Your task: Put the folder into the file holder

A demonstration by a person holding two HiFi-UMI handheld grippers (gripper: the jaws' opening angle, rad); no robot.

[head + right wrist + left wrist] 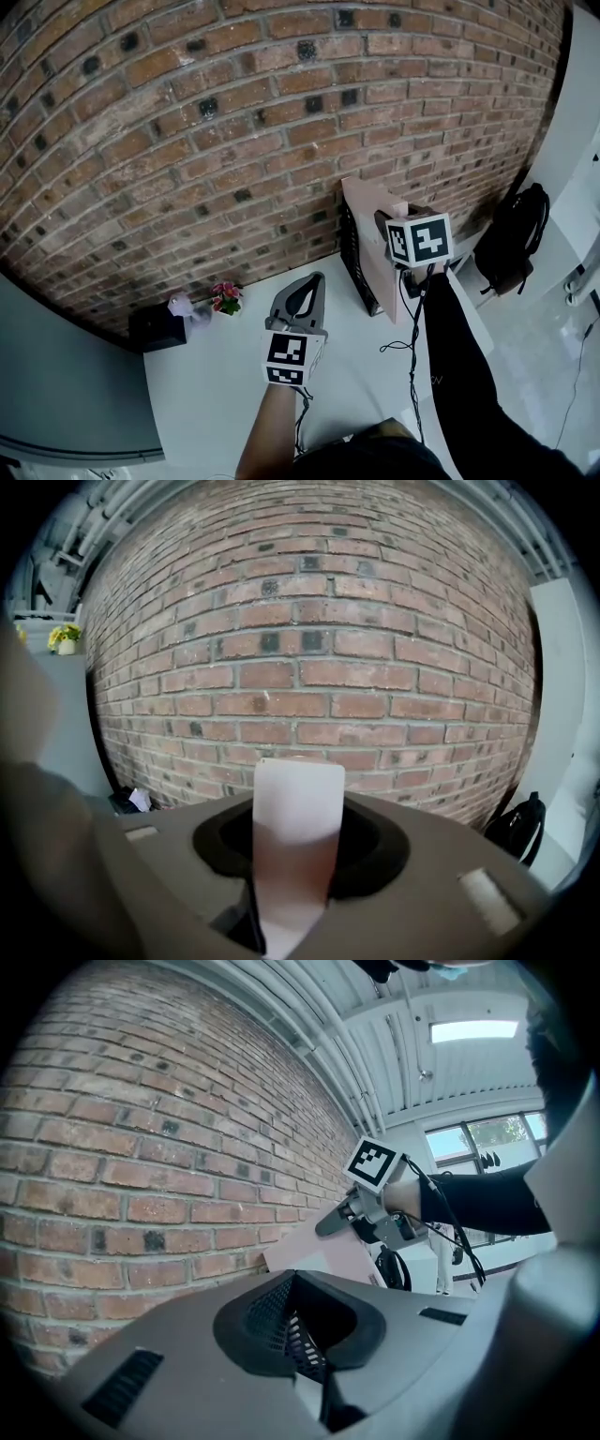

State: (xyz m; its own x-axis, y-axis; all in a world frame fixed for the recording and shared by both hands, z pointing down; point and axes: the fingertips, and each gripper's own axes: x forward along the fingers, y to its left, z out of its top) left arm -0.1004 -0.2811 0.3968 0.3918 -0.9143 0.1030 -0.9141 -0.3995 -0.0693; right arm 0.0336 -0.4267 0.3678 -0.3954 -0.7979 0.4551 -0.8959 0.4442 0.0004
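Note:
A pale pinkish-tan folder (367,216) stands on edge, tilted, close to the brick wall and just right of the black mesh file holder (350,258) on the white table (216,394). My right gripper (387,225) is at the folder's upper edge and is shut on it. In the right gripper view the folder (298,799) rises as a pale strip out of the right gripper (298,822). The left gripper view shows the right gripper (328,1225) clamped on the folder's (314,1258) top corner. My left gripper (312,281) hangs over the middle of the table, shut and empty (292,1279).
A small pot of pink flowers (225,297) and a black box (157,328) with a pale object (183,305) on it sit at the table's back left. A black backpack (511,239) leans beyond the table's right edge. A cable (411,352) trails from the right gripper.

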